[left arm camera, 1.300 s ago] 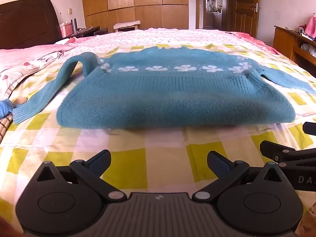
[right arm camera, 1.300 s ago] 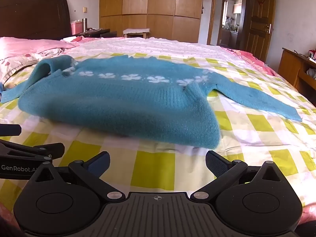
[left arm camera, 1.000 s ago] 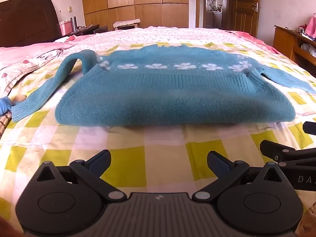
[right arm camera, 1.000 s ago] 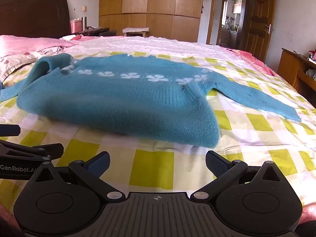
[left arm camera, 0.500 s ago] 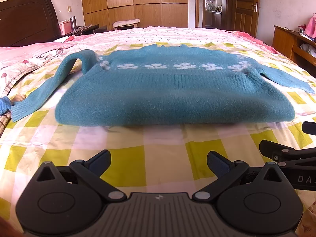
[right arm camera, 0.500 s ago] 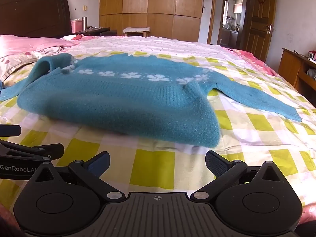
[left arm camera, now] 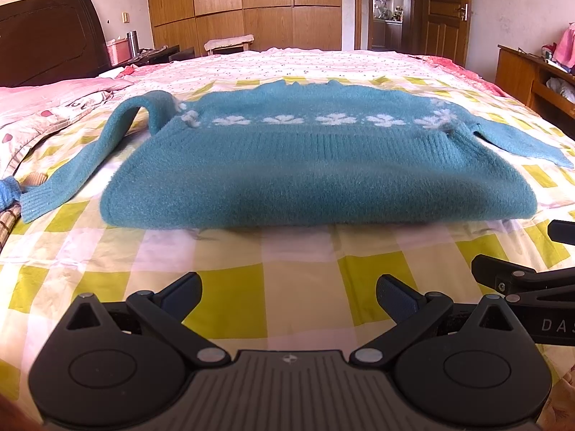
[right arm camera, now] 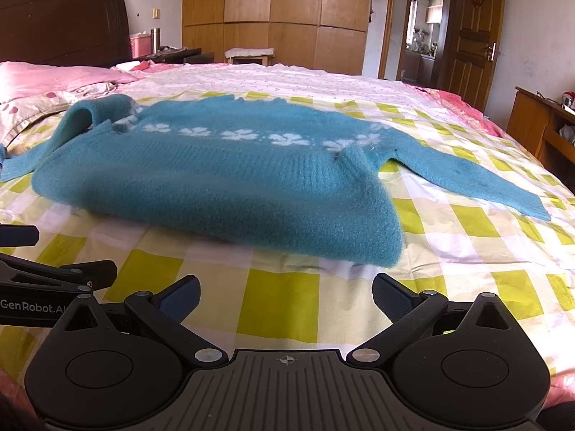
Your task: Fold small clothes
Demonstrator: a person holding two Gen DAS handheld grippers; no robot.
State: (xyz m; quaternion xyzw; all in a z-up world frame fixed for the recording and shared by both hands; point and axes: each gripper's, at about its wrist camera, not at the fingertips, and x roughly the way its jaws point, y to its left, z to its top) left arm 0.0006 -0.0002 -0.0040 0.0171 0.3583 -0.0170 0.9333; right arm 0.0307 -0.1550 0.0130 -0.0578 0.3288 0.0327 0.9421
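A teal knitted sweater (left arm camera: 316, 168) with a row of white flowers lies on the bed, its lower half folded up over the body. One sleeve (left arm camera: 90, 158) trails off to the left and the other sleeve (right arm camera: 474, 183) stretches to the right. My left gripper (left arm camera: 289, 294) hovers open just short of the folded near edge, nothing between its fingers. My right gripper (right arm camera: 285, 292) is open too, in front of the sweater (right arm camera: 222, 179) near its right corner. Each gripper shows at the edge of the other's view.
The bed carries a yellow, white and pink checked sheet (left arm camera: 298, 291). Pink bedding (left arm camera: 43, 107) lies at the left, below a dark headboard (left arm camera: 50, 39). Wooden wardrobes (left arm camera: 244, 3), a door (right arm camera: 470, 36) and a side cabinet (right arm camera: 539, 129) stand beyond the bed.
Both views have shifted only slightly. The sweater lies as before and both grippers stay open.
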